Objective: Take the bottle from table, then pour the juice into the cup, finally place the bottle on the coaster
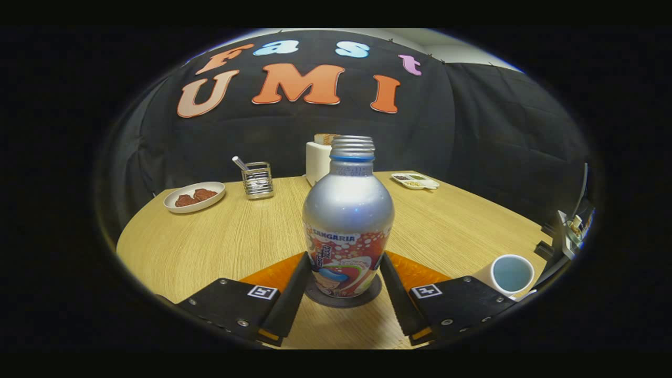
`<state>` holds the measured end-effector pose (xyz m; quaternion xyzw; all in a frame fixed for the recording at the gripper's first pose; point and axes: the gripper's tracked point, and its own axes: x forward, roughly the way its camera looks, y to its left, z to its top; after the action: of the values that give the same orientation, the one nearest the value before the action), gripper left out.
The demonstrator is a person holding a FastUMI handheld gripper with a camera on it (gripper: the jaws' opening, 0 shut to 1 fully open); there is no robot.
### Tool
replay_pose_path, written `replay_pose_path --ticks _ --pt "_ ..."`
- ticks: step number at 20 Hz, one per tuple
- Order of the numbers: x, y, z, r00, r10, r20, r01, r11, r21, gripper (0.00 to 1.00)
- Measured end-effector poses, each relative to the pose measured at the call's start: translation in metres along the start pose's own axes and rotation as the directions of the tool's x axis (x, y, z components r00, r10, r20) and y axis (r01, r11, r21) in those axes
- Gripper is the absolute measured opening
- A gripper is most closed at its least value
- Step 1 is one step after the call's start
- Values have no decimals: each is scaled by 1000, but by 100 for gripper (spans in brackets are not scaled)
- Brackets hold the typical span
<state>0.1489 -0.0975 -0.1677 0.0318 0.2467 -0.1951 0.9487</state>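
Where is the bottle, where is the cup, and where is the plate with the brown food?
bottle [348, 210]: gripper view, on its silver shoulder, between the fingers.
cup [509, 274]: gripper view, on its pale inside, beside the right finger.
plate [178, 206]: gripper view, on its white rim, far across the table.

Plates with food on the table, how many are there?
2. A round plate sits far beyond the left finger, beside the wire holder; a small tray lies beyond the bottle. More may hide behind it.

Tool [344, 262], silver screws, square black-and-white markers
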Motion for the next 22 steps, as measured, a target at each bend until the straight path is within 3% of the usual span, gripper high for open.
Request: replay_pose_path --ticks 7,11,13,17,22 --pt "-7 -2 -10 999 8 -35 -7 1000 4 81" --pt "-17 -2 -12 999 16 -36 -16 1000 -15 91" --pt "-28 -1 -12 999 28 -34 -28 1000 -13 91" --pt "-63 11 3 995 89 34 -90 996 16 93" --pt "-121 35 42 970 175 167 -173 985 -31 96"
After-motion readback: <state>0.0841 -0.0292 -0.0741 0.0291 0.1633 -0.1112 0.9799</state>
